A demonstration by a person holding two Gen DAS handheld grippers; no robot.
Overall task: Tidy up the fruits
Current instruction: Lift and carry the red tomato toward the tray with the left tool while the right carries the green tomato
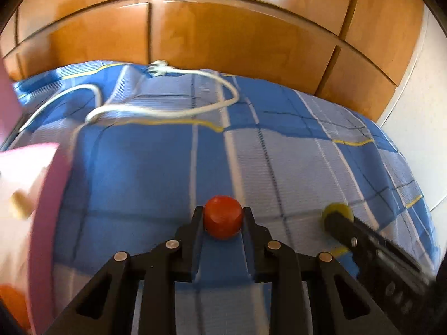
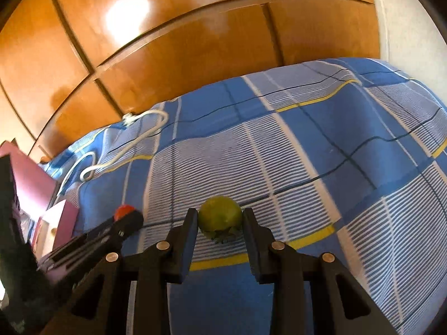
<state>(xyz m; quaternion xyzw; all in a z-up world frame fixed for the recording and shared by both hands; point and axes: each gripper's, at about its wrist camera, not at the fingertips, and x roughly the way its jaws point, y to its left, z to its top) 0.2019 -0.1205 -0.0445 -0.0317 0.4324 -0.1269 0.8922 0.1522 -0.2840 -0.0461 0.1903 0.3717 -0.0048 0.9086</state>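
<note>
My left gripper (image 1: pixel 222 216) is shut on a red fruit (image 1: pixel 222 217) and holds it above the blue checked bedspread (image 1: pixel 156 167). My right gripper (image 2: pixel 220 217) is shut on a green fruit (image 2: pixel 220 212) with a leafy underside, also above the bedspread (image 2: pixel 307 153). In the left wrist view the right gripper (image 1: pixel 339 219) shows at the right with the green fruit (image 1: pixel 336 209) at its tip. In the right wrist view the left gripper (image 2: pixel 128 219) shows at the left with the red fruit (image 2: pixel 123 211). A pink box (image 1: pixel 47 195) stands at the left; an orange fruit (image 1: pixel 12 301) and a pale item (image 1: pixel 19 205) lie in it.
A white cable (image 1: pixel 167 109) lies looped on the far part of the bed; it also shows in the right wrist view (image 2: pixel 123 145). Wooden wardrobe doors (image 1: pixel 223 33) stand behind the bed. A white wall (image 1: pixel 419 139) is at the right. The pink box (image 2: pixel 60 223) sits left.
</note>
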